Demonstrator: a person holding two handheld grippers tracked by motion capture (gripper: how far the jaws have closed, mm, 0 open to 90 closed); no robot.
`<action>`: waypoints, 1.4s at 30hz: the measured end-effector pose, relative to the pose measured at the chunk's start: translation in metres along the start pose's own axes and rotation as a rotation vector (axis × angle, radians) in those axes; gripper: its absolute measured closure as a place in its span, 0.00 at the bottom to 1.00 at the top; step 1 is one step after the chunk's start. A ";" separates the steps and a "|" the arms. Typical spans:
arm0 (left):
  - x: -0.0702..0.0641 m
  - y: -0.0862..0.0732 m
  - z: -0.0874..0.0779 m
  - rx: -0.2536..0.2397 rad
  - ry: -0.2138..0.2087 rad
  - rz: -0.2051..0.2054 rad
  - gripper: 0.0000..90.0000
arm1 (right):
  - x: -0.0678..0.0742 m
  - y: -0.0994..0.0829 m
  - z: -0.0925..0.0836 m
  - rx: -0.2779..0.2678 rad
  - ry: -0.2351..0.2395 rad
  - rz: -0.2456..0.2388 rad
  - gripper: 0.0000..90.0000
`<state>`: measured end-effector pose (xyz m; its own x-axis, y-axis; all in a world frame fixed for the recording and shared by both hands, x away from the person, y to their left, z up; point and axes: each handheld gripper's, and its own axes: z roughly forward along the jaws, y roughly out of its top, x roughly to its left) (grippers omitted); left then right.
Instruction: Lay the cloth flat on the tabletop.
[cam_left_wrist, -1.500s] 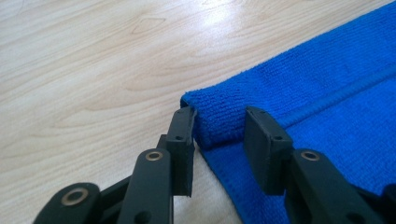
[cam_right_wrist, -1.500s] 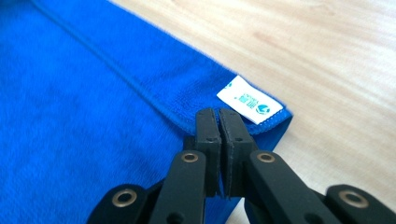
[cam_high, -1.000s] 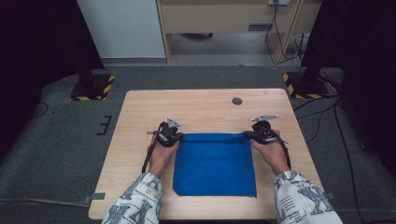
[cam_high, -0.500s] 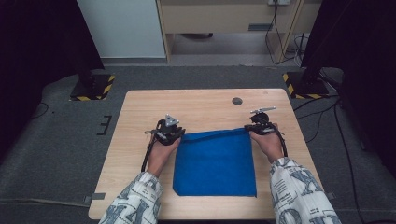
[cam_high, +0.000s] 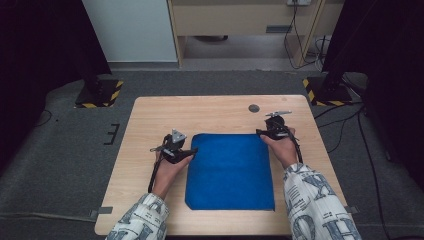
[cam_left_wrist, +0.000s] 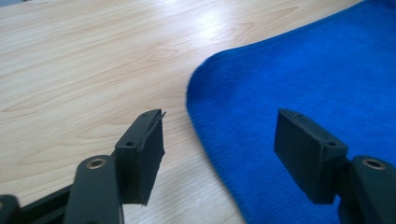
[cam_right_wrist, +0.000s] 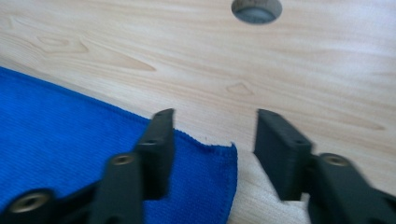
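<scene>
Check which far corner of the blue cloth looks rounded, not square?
The far-left corner of the blue cloth, by the left tongs: it curves; the right tongs' corner is square.

The left gripper (cam_left_wrist: 219, 154) is standing with its two black jaws apart after just opening, nothing pinched between the pads. The blue cloth (cam_left_wrist: 308, 79) is lying flat on the wooden table (cam_left_wrist: 84, 60), spreading from five o'clock up to one o'clock. Its rounded corner is sitting just past the gap, toward twelve o'clock, with its edge running down between the jaws.
</scene>
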<state>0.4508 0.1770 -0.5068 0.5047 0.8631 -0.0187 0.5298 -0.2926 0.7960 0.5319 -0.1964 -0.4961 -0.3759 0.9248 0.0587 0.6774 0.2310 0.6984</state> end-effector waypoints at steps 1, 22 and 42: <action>0.002 0.000 -0.001 0.000 -0.003 -0.010 0.34 | 0.000 0.001 -0.003 -0.005 0.006 -0.008 0.44; 0.004 0.017 -0.028 0.009 -0.028 -0.027 0.13 | 0.092 -0.030 -0.038 -0.050 0.232 -0.159 0.15; 0.014 0.054 -0.022 0.013 -0.119 -0.034 0.11 | 0.193 -0.061 -0.051 -0.023 0.406 -0.316 0.26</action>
<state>0.4716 0.1826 -0.4510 0.5636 0.8176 -0.1177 0.5564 -0.2703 0.7857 0.3858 -0.0474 -0.4916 -0.7785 0.6178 0.1108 0.4784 0.4698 0.7419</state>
